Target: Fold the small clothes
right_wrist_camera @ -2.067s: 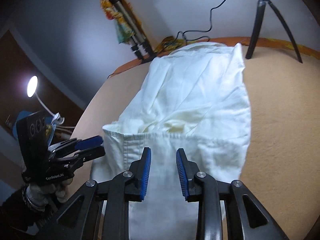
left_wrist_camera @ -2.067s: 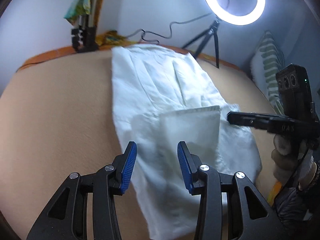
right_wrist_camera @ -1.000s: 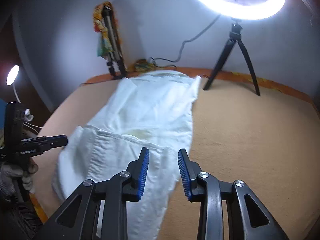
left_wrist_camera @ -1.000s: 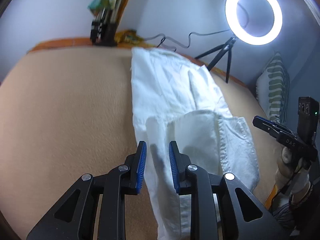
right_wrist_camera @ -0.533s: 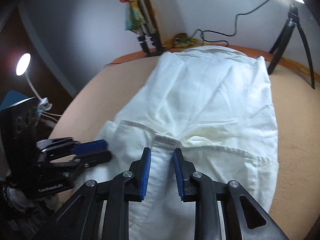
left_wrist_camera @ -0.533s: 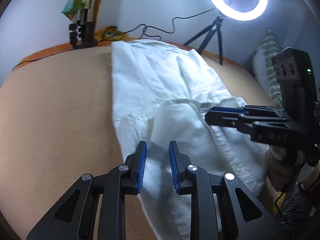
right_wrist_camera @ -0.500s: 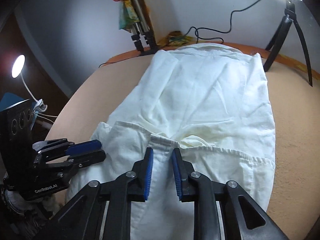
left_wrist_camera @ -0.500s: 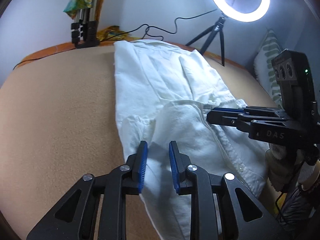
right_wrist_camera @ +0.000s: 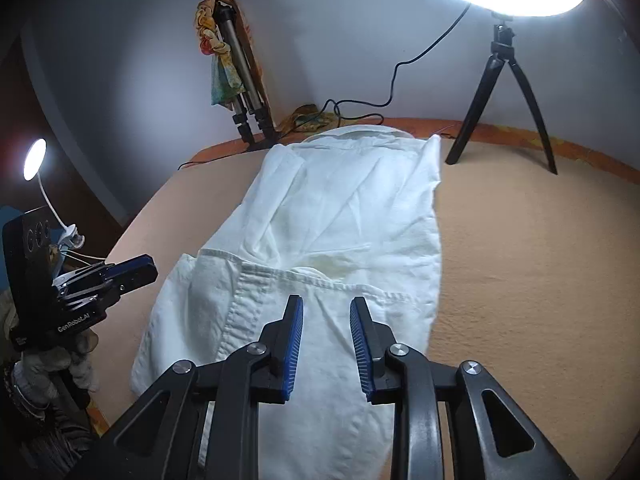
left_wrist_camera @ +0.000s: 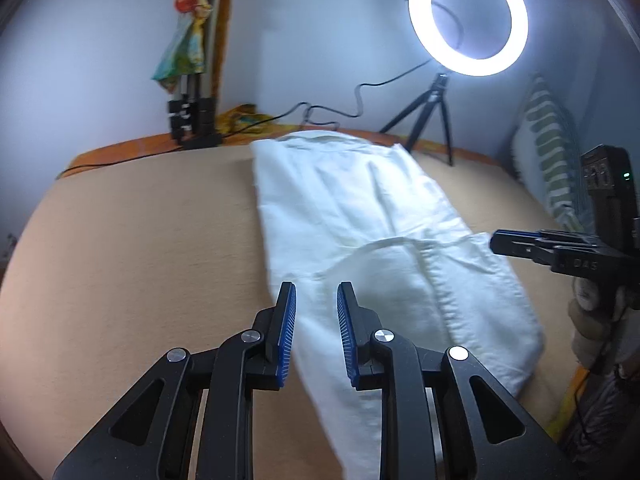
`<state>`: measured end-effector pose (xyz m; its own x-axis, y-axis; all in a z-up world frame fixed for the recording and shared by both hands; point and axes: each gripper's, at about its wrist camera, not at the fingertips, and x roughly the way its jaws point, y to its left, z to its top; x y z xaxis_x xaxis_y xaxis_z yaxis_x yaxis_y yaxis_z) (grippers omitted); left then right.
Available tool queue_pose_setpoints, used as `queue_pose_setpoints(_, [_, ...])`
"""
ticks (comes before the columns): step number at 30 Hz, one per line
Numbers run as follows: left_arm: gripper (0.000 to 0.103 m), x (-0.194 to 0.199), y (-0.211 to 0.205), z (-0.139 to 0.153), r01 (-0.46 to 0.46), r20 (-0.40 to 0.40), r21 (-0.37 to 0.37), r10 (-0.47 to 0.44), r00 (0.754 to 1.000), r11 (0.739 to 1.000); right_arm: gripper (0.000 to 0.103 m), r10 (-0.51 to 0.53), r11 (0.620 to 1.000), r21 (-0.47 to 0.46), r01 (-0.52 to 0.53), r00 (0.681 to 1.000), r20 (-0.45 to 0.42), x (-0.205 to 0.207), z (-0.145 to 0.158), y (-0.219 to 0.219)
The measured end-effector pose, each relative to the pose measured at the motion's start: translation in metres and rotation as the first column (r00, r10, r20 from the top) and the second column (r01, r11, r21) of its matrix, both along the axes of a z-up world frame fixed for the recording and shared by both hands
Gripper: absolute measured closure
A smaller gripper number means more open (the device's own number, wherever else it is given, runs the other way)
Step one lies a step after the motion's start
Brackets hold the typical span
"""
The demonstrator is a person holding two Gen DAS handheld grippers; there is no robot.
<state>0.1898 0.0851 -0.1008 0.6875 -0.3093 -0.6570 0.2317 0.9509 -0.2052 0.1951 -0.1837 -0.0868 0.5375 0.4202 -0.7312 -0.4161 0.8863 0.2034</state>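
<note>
A small white garment (left_wrist_camera: 372, 216) lies lengthwise on the tan table, its near end folded over itself; it also shows in the right wrist view (right_wrist_camera: 344, 232). My left gripper (left_wrist_camera: 316, 300) is open and empty, raised above the near left edge of the garment. It shows at the left of the right wrist view (right_wrist_camera: 132, 272). My right gripper (right_wrist_camera: 326, 308) is open and empty, raised above the folded near end. It shows at the right of the left wrist view (left_wrist_camera: 500, 240), beside the garment's right edge.
A lit ring light on a black tripod (left_wrist_camera: 468, 20) stands at the table's far right, also in the right wrist view (right_wrist_camera: 508, 92). A folded tripod with a colourful cloth (left_wrist_camera: 192, 92) leans at the back. A striped cushion (left_wrist_camera: 548, 152) is at the right. A small lamp (right_wrist_camera: 34, 160) glows at the left.
Both grippers have let go of the garment, opened a little wider and lifted back. The folded near end now lies flat on the garment.
</note>
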Motion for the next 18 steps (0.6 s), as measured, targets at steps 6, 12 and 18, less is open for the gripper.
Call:
queue_pose_setpoints(6, [0.082,0.016,-0.030,-0.016,0.092,-0.064,0.002,-0.092,0.994,0.996,0.077,-0.004,1.000,-0.011,0.004,0.999,-0.036,-0.009,-0.006,-0.017])
queue_pose_setpoints(12, [0.082,0.044,-0.044,-0.035,0.046,-0.101,0.120,-0.034,0.994,0.992,0.077,0.037,0.994,-0.105,-0.042,0.998,-0.049,-0.019,-0.022,-0.009])
queue_pose_setpoints(18, [0.082,0.046,-0.043,-0.031,0.014,-0.064,0.167,-0.003,0.998,0.986,0.077,0.030,0.987,-0.157,-0.040,0.997,-0.067,-0.016,-0.031,-0.012])
